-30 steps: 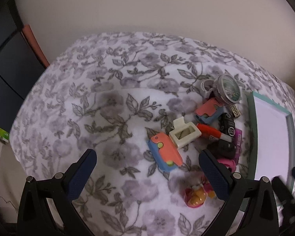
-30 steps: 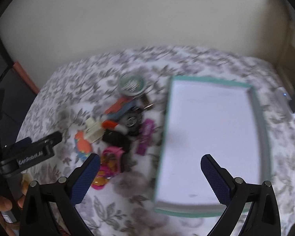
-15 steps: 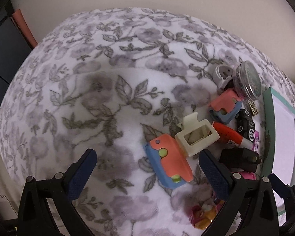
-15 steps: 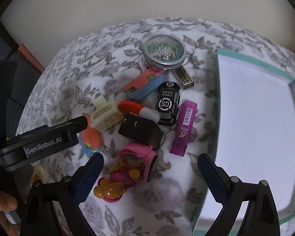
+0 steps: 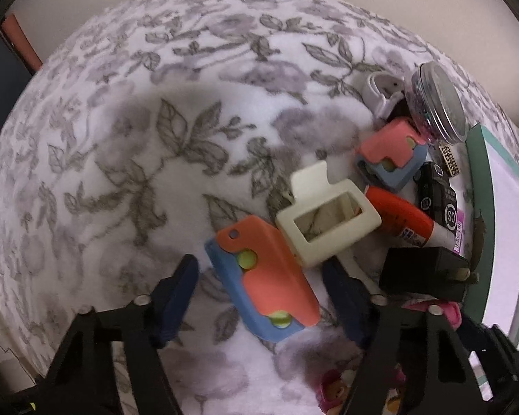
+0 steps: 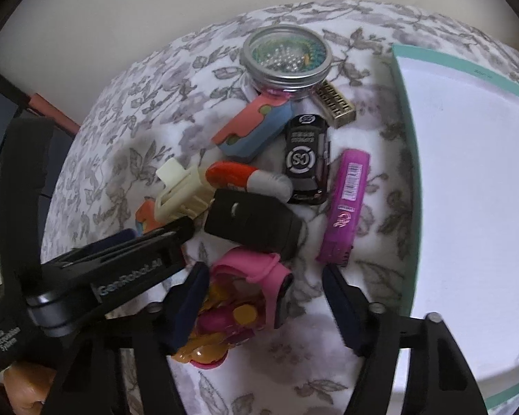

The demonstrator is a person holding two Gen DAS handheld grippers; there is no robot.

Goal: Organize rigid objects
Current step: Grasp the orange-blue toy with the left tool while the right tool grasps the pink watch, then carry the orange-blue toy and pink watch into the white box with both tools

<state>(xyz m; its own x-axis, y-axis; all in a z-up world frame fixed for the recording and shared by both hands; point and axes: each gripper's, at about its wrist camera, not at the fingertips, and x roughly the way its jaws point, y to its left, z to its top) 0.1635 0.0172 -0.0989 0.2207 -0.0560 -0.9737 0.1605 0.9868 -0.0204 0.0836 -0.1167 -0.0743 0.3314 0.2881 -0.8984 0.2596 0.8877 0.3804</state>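
Bare floral cloth [image 5: 128, 159] is seen left of the pile; tray [image 6: 467, 186] borders its right edge. Left gripper [image 5: 261, 294], jaws just narrowing, not yet touching, straddles one of two orange-blue toys [image 5: 266, 276]. Right gripper [image 6: 264, 302], likewise narrowing, unclenched, straddles pink toy [image 6: 259, 276]. Purple case [image 6: 346, 204] is fully shown only in right view.

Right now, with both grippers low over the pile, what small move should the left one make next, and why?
Probably finish closing. The left gripper straddles the orange and blue toy; its jaws have just been closing, but gaps remain on both sides of the toy, so the pads do not press yet. The cream clip touches the toy's upper end, so lift gently afterwards.
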